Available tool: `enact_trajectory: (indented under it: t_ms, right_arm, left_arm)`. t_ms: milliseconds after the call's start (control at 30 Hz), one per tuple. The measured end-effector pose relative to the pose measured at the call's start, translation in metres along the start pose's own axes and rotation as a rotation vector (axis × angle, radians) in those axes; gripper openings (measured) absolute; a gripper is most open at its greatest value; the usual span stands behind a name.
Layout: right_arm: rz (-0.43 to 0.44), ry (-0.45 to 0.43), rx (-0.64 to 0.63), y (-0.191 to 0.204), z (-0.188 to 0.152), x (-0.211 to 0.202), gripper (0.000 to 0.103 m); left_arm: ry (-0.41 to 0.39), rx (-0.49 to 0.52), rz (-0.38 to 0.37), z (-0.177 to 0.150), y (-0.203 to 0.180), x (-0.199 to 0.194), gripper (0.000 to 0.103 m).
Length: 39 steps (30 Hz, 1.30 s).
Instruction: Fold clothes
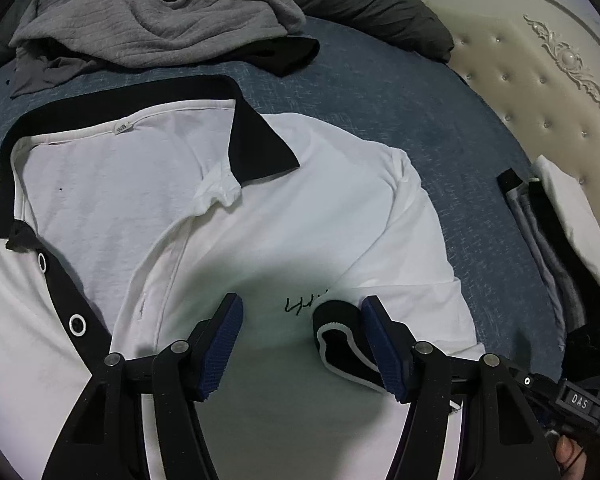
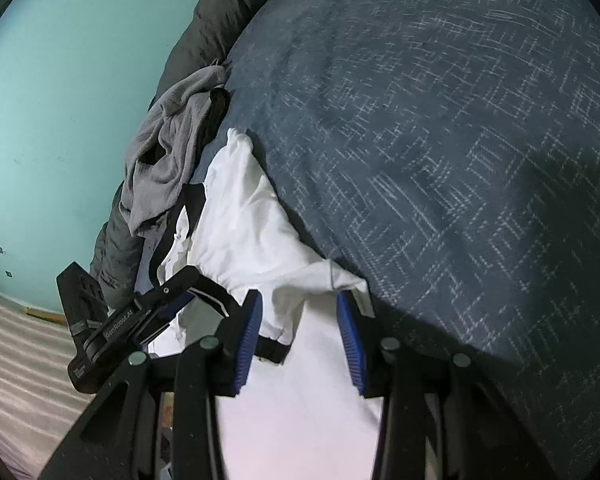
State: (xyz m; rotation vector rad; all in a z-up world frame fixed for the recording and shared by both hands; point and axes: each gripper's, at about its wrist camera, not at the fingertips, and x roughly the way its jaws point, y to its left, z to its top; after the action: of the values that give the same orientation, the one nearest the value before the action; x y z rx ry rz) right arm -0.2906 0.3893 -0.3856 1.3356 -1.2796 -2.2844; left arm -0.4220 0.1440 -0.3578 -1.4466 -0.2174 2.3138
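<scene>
A white polo shirt [image 1: 340,220] with a black collar [image 1: 256,136] and a black button placket lies face up on the blue bed cover [image 1: 380,92]. My left gripper [image 1: 302,302] hovers over its chest, jaws apart. A black sleeve cuff [image 1: 340,332] with white trim rests against the right pad; the left pad is clear of it. In the right wrist view my right gripper [image 2: 298,298] has white shirt cloth [image 2: 256,216] filling the gap between its pads, puckered at both fingertips. The left gripper's body [image 2: 112,328] sits just to its left.
A rumpled grey garment [image 1: 152,20] lies beyond the collar on a dark duvet [image 1: 364,0]. A stack of folded clothes [image 1: 560,240] sits at the right by the padded cream headboard [image 1: 540,80]. Bare blue cover [image 2: 440,120] spreads to the right; a turquoise wall [image 2: 60,120] stands left.
</scene>
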Motion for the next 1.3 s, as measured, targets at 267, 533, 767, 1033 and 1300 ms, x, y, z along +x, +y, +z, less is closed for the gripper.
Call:
enact_trajectory:
  t_ms: [267, 533, 767, 1033, 1300]
  right_arm:
    - [0.055, -0.008, 0.039, -0.008, 0.005, 0.006, 0.039]
    - [0.058, -0.044, 0.022, -0.015, 0.01, -0.002, 0.002]
    - [0.076, -0.08, 0.022, -0.015, 0.011, -0.014, 0.0]
    - [0.078, -0.049, 0.038, -0.002, 0.009, -0.011, 0.03]
    - [0.051, -0.025, 0.063, -0.009, 0.011, 0.008, 0.036]
  left_arm:
    - [0.002, 0.044, -0.025, -0.003, -0.002, -0.001, 0.023]
    - [-0.016, 0.071, -0.034, -0.005, -0.004, -0.015, 0.006]
    - [-0.029, 0.105, -0.02, -0.012, -0.009, -0.026, 0.004]
    - [-0.035, 0.109, -0.014, -0.014, -0.01, -0.026, 0.004]
    - [-0.038, 0.118, -0.033, -0.014, -0.011, -0.029, 0.004]
